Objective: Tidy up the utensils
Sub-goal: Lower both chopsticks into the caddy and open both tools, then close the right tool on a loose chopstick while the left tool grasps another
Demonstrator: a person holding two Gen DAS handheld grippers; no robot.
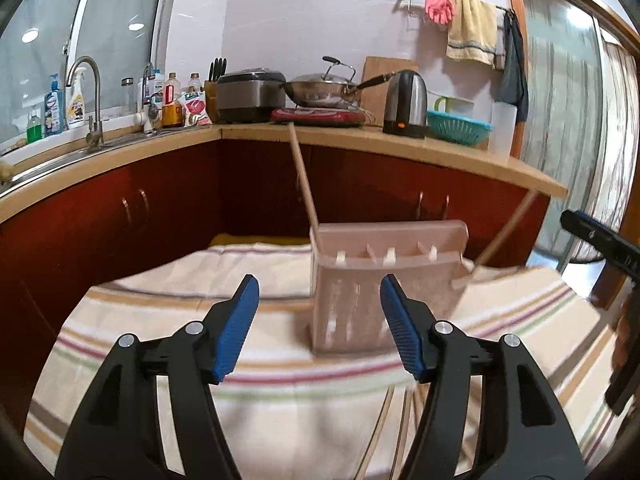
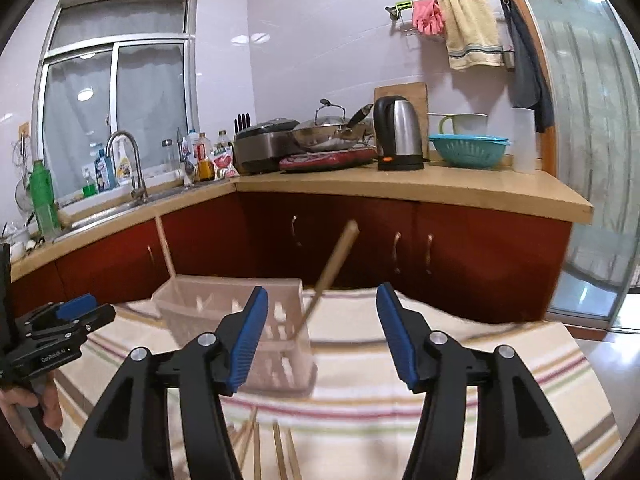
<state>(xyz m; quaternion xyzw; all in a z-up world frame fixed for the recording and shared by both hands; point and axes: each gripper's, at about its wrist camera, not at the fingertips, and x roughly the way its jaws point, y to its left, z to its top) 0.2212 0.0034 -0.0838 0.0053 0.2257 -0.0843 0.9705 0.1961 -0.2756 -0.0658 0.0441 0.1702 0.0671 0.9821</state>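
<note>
A translucent pink utensil holder (image 1: 372, 284) stands on a striped cloth (image 1: 160, 320); it also shows in the right wrist view (image 2: 240, 320). Two wooden chopsticks lean out of it: one at its left end (image 1: 304, 184) (image 2: 165, 248), one at its right end (image 1: 508, 228) (image 2: 330, 272). Several more chopsticks lie on the cloth near me (image 2: 280, 452) (image 1: 400, 420). My left gripper (image 1: 320, 320) is open and empty, just in front of the holder. My right gripper (image 2: 320, 332) is open and empty, beside the holder's right end.
The cloth covers a table in front of red cabinets (image 2: 360, 240). On the wooden counter (image 2: 440, 184) behind are a kettle (image 2: 398, 132), a wok (image 2: 328, 132), a teal colander (image 2: 468, 150), a sink with tap (image 2: 128, 160). The left gripper shows at the right view's left edge (image 2: 60, 328).
</note>
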